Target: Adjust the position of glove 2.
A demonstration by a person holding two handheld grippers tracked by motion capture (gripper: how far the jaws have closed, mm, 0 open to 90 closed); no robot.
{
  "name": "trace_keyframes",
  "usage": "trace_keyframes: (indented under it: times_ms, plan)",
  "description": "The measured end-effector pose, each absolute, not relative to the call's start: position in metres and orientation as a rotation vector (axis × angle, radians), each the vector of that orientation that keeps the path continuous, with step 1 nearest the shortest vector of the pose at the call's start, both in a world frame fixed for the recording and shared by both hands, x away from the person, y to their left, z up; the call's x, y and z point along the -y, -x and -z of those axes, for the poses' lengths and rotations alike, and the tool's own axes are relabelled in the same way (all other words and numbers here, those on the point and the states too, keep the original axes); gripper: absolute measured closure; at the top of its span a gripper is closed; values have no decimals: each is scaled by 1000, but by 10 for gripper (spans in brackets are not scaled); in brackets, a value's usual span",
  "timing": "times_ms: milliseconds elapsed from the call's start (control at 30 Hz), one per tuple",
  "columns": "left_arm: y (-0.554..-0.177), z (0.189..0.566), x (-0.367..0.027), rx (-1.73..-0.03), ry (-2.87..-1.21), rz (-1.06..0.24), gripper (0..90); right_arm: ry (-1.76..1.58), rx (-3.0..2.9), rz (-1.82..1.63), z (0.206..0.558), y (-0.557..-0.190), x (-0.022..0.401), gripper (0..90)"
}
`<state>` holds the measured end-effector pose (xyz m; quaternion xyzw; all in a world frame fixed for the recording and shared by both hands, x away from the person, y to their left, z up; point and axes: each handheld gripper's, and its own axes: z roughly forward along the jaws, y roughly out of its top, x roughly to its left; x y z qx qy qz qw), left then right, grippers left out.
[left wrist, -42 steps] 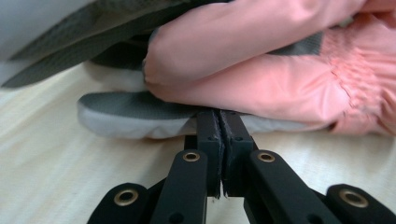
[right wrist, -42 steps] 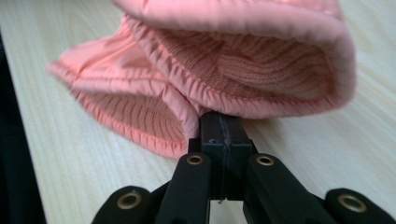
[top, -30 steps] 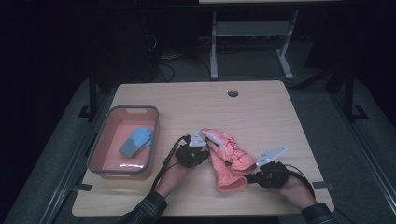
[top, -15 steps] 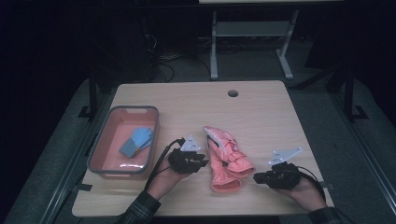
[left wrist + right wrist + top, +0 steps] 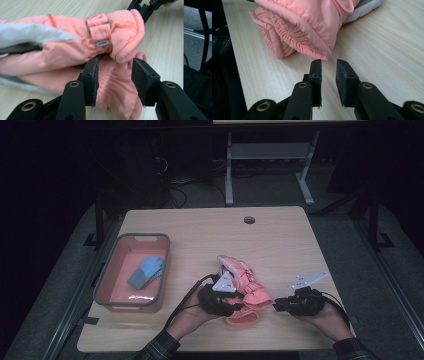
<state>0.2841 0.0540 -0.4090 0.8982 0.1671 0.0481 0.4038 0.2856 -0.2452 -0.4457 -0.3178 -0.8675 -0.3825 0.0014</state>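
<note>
Two salmon-pink winter gloves (image 5: 245, 287) lie stacked near the table's front middle. My left gripper (image 5: 236, 307) comes at them from the left. In the left gripper view it (image 5: 115, 62) is open, its pads astride the ruffled cuff of the lower glove (image 5: 112, 85), under the upper glove's strap and buckle (image 5: 100, 32). My right gripper (image 5: 276, 305) sits to the right of the cuffs. In the right gripper view its jaws (image 5: 329, 62) stand a narrow gap apart with nothing between them, just short of the glove's cuff edge (image 5: 312, 47).
A salmon bin with a grey rim (image 5: 142, 236) stands at the left with a blue glove (image 5: 146, 271) inside. The wooden table (image 5: 280, 245) has a cable hole (image 5: 249, 220) at the back. A desk frame stands beyond it.
My right gripper drew away to the right, then came back toward the cuffs. My left gripper slid down and right to the lower cuff.
</note>
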Motion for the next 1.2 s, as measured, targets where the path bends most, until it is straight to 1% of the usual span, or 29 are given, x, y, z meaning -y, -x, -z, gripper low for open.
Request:
trace_keyframes:
  times_ms: [133,200,233,300,333,367,433,533,667,833,900,1067,1100,1200]
  plan:
    - [-287,412,-45,-408,-2283,-116,568,990,2713,1202,447,-288,244,727]
    - [-288,413,-42,-401,-2290,-112,583,984,2706,1208,448,-291,243,732]
    - [-288,413,-41,-408,-2283,-107,600,982,2702,1206,448,-291,242,738]
    - [-289,414,-39,-409,-2279,-90,660,968,2704,1206,449,-292,241,783]
    - [-289,415,-39,-414,-2278,-87,738,968,2712,1201,448,-292,240,825]
    - [-289,415,-39,-412,-2280,-80,767,966,2718,1200,448,-292,239,833]
    - [-289,414,-39,-411,-2280,-77,799,962,2723,1203,448,-292,240,840]
    - [-290,407,-44,-405,-2255,-70,818,956,2717,1261,441,-289,242,854]
    - [-289,399,-51,-407,-2232,-45,819,934,2712,1315,432,-284,241,857]
    - [-286,393,-71,-408,-2215,-10,815,854,2706,1381,419,-275,233,856]
    - [-284,397,-83,-416,-2226,11,810,804,2715,1377,416,-271,223,856]
    - [-282,409,-93,-431,-2254,35,792,737,2754,1314,420,-269,209,850]
    - [-282,410,-94,-434,-2258,39,773,734,2752,1310,420,-269,208,846]
    - [-283,409,-97,-435,-2255,46,635,732,2735,1324,419,-269,209,828]
